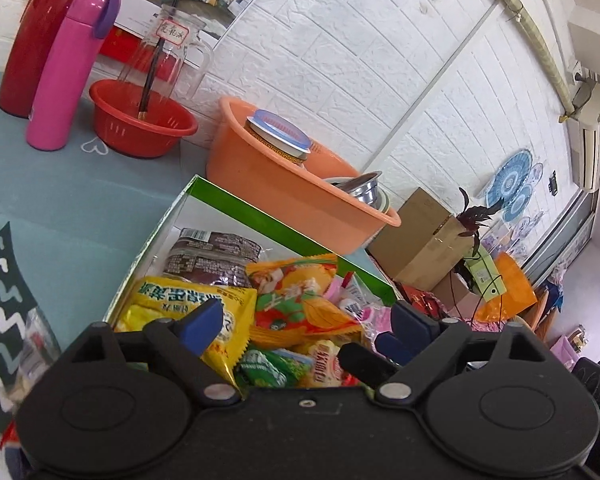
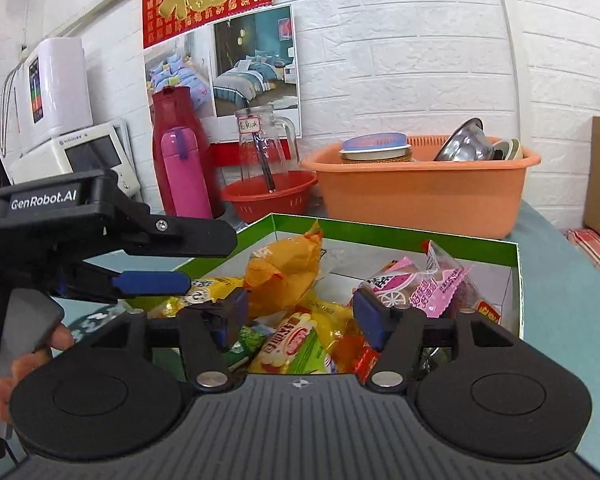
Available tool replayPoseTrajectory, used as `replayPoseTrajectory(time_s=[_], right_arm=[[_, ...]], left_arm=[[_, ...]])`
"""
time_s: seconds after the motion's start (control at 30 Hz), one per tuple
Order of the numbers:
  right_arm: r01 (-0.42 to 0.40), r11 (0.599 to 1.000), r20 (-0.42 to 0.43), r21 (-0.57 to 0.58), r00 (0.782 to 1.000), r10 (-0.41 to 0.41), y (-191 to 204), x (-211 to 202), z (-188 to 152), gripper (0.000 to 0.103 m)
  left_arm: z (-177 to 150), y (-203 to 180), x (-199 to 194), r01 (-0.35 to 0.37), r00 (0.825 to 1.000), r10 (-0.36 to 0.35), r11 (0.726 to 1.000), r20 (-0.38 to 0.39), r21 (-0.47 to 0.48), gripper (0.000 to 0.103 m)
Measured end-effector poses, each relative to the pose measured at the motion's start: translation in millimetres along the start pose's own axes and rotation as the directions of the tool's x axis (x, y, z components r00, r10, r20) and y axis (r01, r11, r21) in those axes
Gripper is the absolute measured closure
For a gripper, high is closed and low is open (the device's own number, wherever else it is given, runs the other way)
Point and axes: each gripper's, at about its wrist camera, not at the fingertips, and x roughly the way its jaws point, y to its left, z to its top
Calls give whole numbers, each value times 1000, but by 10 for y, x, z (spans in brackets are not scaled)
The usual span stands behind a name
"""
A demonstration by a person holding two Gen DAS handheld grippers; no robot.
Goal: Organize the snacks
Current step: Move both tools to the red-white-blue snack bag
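Both your left claw [image 1: 308, 320] and right claw [image 2: 302, 314] gape empty; the snack box [image 2: 514, 276] lies directly below-ahead, right nearer the pink packet [image 2: 428, 284].

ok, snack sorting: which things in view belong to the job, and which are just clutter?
Job:
green box
yellow packet
orange packet
pink packet
dark packet
left gripper, jaws open
right gripper, jaws open

Clutter:
orange basin
red bowl
glass jug
pink flask
red thermos
cardboard box
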Motion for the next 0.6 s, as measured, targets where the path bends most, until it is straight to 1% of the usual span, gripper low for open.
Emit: replayPoseTrajectory(time_s=[0.07, 0.13, 0.23, 0.3, 0.4, 0.47, 0.5, 0.6], right_arm=[[-7, 1000, 15, 20, 1000, 7, 50, -149, 47, 3], [-26, 999, 33, 38, 999, 25, 78, -296, 89, 1], [-52, 998, 46, 47, 998, 50, 144, -482, 109, 0], [-60, 997, 54, 47, 997, 58, 186, -577, 90, 0], [-63, 997, 43, 55, 997, 60, 252, -676, 36, 0], [-87, 993, 20, 81, 996, 85, 291, -739, -7, 0], [-90, 992, 6, 93, 996, 90, 326, -783, -36, 0], [-108, 990, 3, 90, 994, 109, 436, -896, -123, 0]], left_arm=[[-18, -68, -124, -8, 1000, 8, 1000, 7, 8, 0], [-43, -161, -255, -38, 999, 38, 999, 8, 22, 0], [-116, -232, -479, -40, 999, 39, 999, 20, 22, 0], [-167, -258, -608, -54, 998, 54, 998, 23, 28, 0], [-254, -238, -776, -85, 996, 84, 996, 26, 34, 0], [-305, -196, -859, -107, 994, 106, 994, 24, 33, 0], [-326, -161, -895, -120, 993, 119, 992, 24, 28, 0], [-374, -13, -973, -164, 986, 164, 986, 19, 7, 0]])
